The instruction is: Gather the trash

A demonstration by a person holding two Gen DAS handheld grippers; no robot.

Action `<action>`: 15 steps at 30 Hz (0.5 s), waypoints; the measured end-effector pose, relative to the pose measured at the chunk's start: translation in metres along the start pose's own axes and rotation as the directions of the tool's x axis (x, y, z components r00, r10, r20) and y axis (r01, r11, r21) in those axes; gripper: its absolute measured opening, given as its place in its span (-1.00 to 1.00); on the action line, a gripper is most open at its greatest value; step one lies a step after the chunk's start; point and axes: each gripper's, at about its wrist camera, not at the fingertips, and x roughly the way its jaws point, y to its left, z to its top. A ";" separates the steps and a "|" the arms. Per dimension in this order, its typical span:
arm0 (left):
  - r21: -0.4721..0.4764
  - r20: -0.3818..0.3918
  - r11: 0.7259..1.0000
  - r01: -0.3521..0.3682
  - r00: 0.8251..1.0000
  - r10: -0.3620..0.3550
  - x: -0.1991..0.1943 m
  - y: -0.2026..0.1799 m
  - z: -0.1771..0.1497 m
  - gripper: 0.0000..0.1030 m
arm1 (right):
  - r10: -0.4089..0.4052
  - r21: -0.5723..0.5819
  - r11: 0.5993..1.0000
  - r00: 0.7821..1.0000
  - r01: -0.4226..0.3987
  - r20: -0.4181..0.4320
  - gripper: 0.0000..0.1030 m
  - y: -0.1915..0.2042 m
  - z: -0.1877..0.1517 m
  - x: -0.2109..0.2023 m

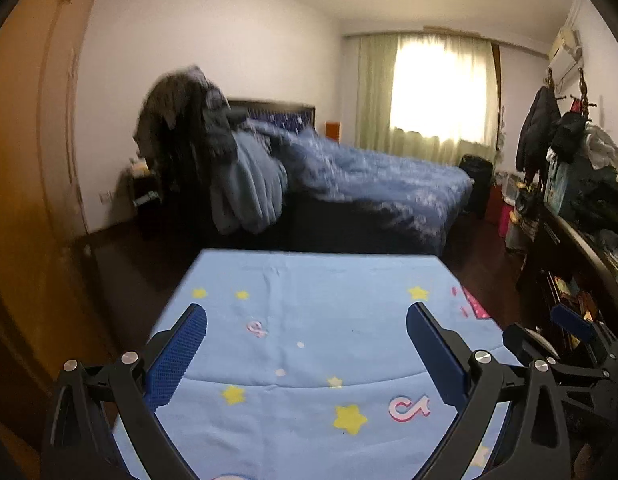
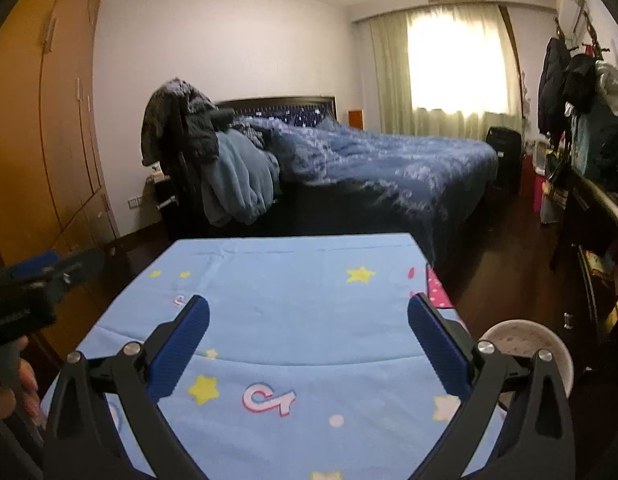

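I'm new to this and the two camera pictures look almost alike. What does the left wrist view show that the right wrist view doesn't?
Only the left wrist view shows the air conditioner high on the wall and the right gripper at its edge. Only the right wrist view shows a white round bin, the person's hand and the wardrobe doors clearly. Both show open blue fingers over the starry blue cloth, the bed and the curtained window.
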 end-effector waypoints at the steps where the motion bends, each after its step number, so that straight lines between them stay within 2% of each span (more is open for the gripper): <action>1: -0.002 0.013 1.000 -0.004 1.000 0.004 -0.007 0.000 0.001 0.93 | 0.007 0.006 1.000 1.000 -0.007 0.015 0.94 -0.001 0.001 -0.008; 6: -0.008 0.049 1.000 -0.007 0.999 0.007 -0.031 -0.001 0.003 0.93 | 0.002 0.009 1.000 0.999 -0.002 0.050 0.94 0.000 0.005 -0.029; 15: 0.000 0.045 1.000 -0.001 0.999 0.001 -0.037 -0.006 0.001 0.93 | -0.006 0.006 1.000 0.998 0.005 0.059 0.94 0.001 0.011 -0.040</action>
